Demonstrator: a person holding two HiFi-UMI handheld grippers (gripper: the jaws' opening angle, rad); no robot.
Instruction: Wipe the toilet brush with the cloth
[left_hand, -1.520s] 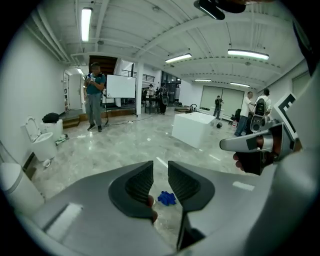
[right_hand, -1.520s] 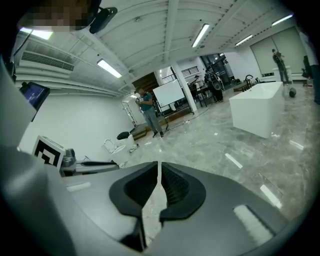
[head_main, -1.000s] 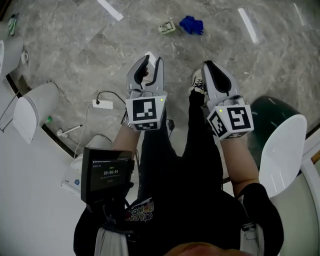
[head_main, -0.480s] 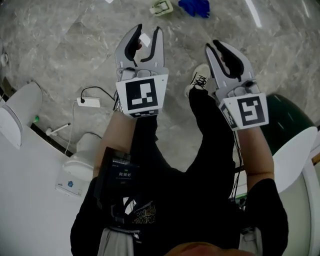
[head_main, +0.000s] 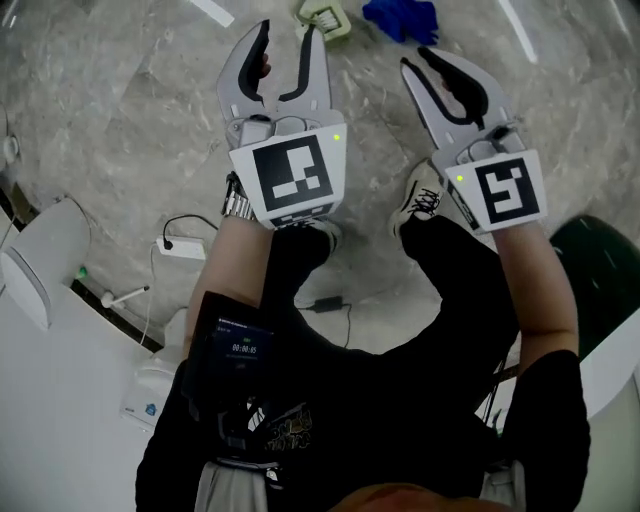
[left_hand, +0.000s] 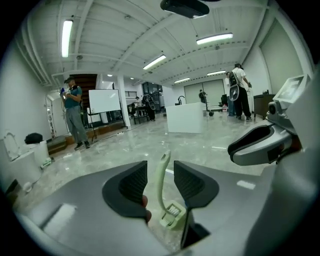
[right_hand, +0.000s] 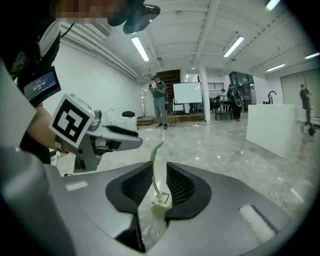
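Observation:
A pale green toilet brush (head_main: 322, 14) stands in its holder on the marble floor at the top of the head view, with a blue cloth (head_main: 401, 18) lying just right of it. My left gripper (head_main: 290, 35) hovers short of the brush; its jaws have just been opening and stand wide, with nothing in them. My right gripper (head_main: 420, 58) is beside it, below the cloth; its jaws have also been opening, to a narrower gap, and hold nothing. In each gripper view the brush (left_hand: 161, 187) (right_hand: 156, 175) shows through the gap, farther off on the floor.
A white toilet (head_main: 30, 270) and a power strip (head_main: 168, 245) with its cable lie at the left. A dark green bin (head_main: 600, 270) sits at the right. My shoes (head_main: 420, 195) are under the grippers. People (left_hand: 74, 117), a whiteboard (left_hand: 105, 101) and a white counter (left_hand: 185, 117) stand far off.
Both grippers have moved forward and lower toward the brush and cloth. Their jaws stand wider apart than before. The view has shifted so that brush and cloth sit at the frame's top edge.

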